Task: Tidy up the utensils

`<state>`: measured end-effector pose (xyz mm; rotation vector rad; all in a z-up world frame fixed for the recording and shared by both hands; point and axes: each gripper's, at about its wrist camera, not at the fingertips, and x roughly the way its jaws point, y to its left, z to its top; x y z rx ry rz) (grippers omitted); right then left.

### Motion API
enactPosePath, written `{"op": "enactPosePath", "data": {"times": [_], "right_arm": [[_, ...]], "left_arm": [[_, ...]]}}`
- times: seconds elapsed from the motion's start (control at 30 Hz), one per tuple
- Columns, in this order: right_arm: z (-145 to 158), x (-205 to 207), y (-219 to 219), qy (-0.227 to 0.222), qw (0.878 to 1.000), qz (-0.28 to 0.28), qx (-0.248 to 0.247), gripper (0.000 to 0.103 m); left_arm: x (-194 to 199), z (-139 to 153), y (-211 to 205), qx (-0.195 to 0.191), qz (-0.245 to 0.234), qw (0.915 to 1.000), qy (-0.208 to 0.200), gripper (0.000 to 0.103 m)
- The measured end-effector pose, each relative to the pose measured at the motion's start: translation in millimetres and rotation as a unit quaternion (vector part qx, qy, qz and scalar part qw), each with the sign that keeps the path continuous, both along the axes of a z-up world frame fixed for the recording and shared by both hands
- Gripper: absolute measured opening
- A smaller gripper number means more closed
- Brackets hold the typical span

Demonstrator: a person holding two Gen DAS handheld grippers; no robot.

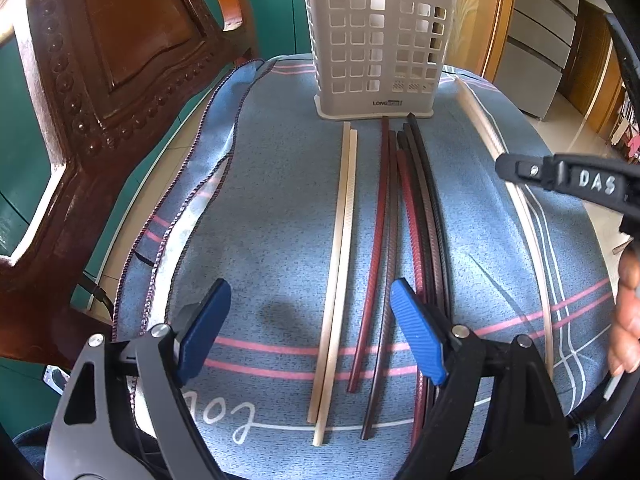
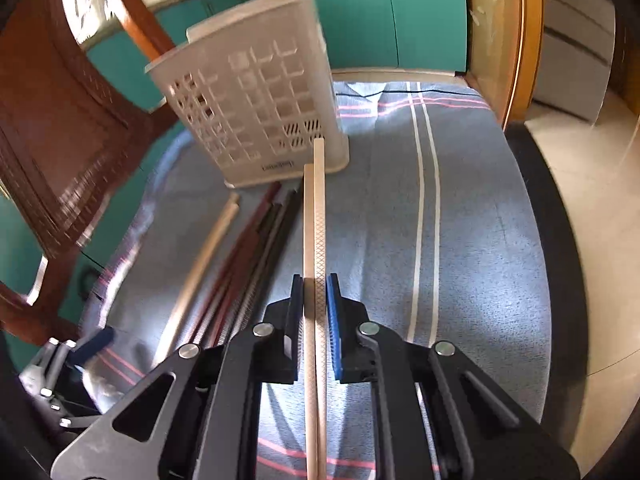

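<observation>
A grey slotted utensil basket [image 1: 378, 46] stands upright at the far end of a blue striped cloth [image 1: 272, 208]; it also shows in the right wrist view [image 2: 256, 108]. A cream chopstick pair [image 1: 338, 264] and several dark red and black chopsticks [image 1: 404, 240] lie lengthwise on the cloth. My left gripper [image 1: 310, 332] is open above their near ends and holds nothing. My right gripper [image 2: 314, 312] is shut on a second cream chopstick pair [image 2: 314, 216] whose tips point at the basket's base. That pair [image 1: 484, 124] and the right gripper [image 1: 560, 176] show at the right in the left wrist view.
A carved brown wooden chair [image 1: 100, 92] stands close on the left. Teal cabinets [image 2: 392, 12] line the back. The cloth-covered surface drops off to a tiled floor [image 2: 592, 216] on the right.
</observation>
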<state>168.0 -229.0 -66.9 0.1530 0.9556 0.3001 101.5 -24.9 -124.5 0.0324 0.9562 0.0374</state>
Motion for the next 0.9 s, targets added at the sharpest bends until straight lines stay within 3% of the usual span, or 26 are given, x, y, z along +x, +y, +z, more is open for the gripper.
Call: {"op": "enactPosePath", "data": {"times": [0.3, 0.9], "right_arm": [[-11, 2, -16, 0.032, 0.998, -0.042, -0.026, 0.012], [-17, 2, -12, 0.042, 0.998, -0.032, -0.036, 0.012]], "left_arm": [[2, -4, -4, 0.005, -0.002, 1.0000, 0.004, 0.083], [0, -5, -6, 0.008, -0.003, 0.9999, 0.007, 0.083]]}}
